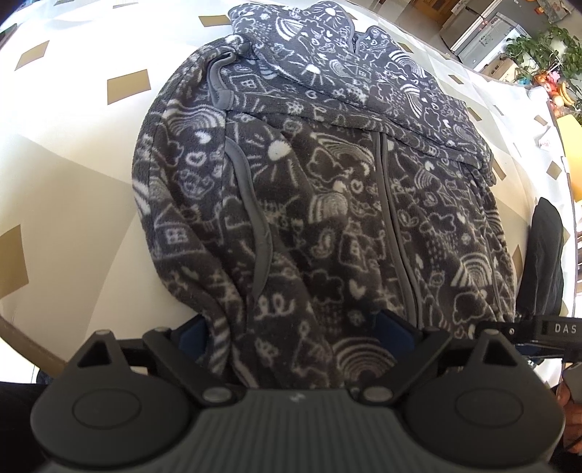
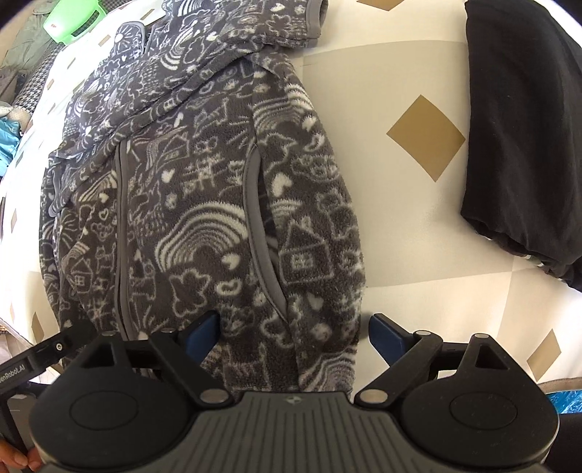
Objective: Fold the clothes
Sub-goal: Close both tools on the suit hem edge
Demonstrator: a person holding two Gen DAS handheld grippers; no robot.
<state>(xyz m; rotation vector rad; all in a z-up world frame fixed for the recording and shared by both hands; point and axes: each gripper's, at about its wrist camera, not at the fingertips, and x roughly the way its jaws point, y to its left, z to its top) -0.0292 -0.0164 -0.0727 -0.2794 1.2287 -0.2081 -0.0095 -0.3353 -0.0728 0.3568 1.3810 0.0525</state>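
A grey fleece hooded jacket (image 1: 309, 203) printed with white doodles lies front up on the table, zipper closed and hood at the far end. Its sleeves are folded in along the sides. My left gripper (image 1: 291, 327) is open over the near hem, with fleece lying between its blue pads (image 1: 394, 327). My right gripper (image 2: 293, 334) is open too, straddling the hem's right corner of the jacket (image 2: 225, 218). One of its blue pads (image 2: 385, 334) stands clear of the cloth on the bare tablecloth.
The tablecloth (image 2: 382, 91) is white and cream with gold diamonds. A folded black garment (image 2: 520, 127) lies to the right of the jacket, also seen as a black garment (image 1: 542, 254). A green plastic item (image 2: 76, 18) sits far left. A plant (image 1: 545, 47) stands beyond the table.
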